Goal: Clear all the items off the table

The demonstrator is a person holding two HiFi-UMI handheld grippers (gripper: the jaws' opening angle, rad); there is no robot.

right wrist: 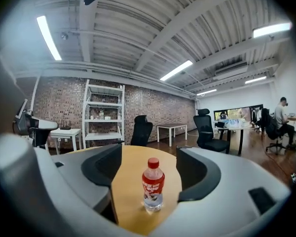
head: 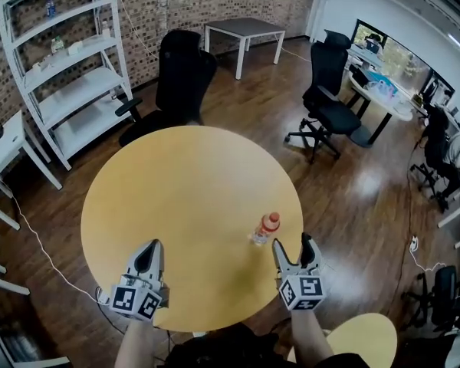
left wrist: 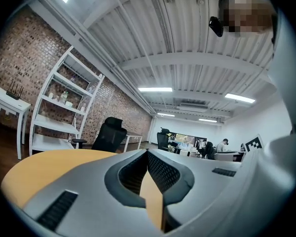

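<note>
A small clear bottle (head: 265,228) with a red cap and red label stands upright on the round yellow table (head: 184,190), near its right front edge. My right gripper (head: 292,244) hovers just behind and to the right of it, jaws open and nothing between them. In the right gripper view the bottle (right wrist: 153,184) stands a little ahead of the open right gripper (right wrist: 149,154), untouched. My left gripper (head: 151,246) rests over the table's front left, shut and empty. The left gripper view shows the left gripper (left wrist: 147,153) with its jaws pressed together over bare tabletop.
A black office chair (head: 180,79) stands at the table's far side and another (head: 330,98) at the back right. A white shelf unit (head: 69,60) lines the brick wall on the left. A second yellow round surface (head: 360,340) sits by my right forearm.
</note>
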